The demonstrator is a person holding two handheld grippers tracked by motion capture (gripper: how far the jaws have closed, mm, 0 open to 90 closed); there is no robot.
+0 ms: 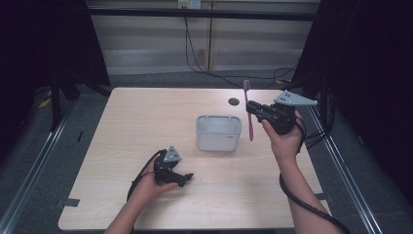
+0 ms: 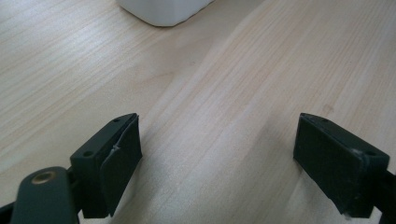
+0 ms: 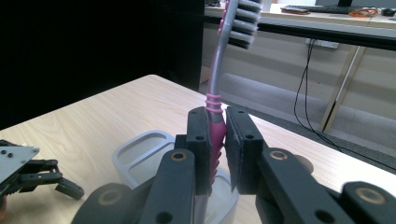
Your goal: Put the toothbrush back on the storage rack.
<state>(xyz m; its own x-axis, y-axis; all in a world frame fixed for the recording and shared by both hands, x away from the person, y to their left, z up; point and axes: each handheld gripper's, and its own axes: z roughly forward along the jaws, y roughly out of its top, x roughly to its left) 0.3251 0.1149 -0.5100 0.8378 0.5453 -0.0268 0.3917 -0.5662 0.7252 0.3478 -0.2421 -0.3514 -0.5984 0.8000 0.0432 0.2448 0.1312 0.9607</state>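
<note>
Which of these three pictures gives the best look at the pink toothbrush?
The right gripper view: the toothbrush stands upright close to the camera, its pink handle clamped in the right claw, bristles at the top. The high view shows it whole but small, beside the white container. The left gripper view looks at the wooden table.

One toothbrush (image 1: 249, 111), one holder (image 1: 218, 132), two hand-held grippers.

Light wooden table (image 1: 146, 122) - surface sound, grain visible. From table centre in the high view: round dark grommet hole (image 1: 234, 101) at 1 o'clock, near the far edge. Black cables (image 1: 195, 56) at 12 o'clock, trailing down from a wall socket (image 1: 195, 4) to the floor. Metal floor rails at 9 o'clock (image 1: 34, 161) and 3 o'clock (image 1: 346, 175) - parallel to the table sides.
</note>
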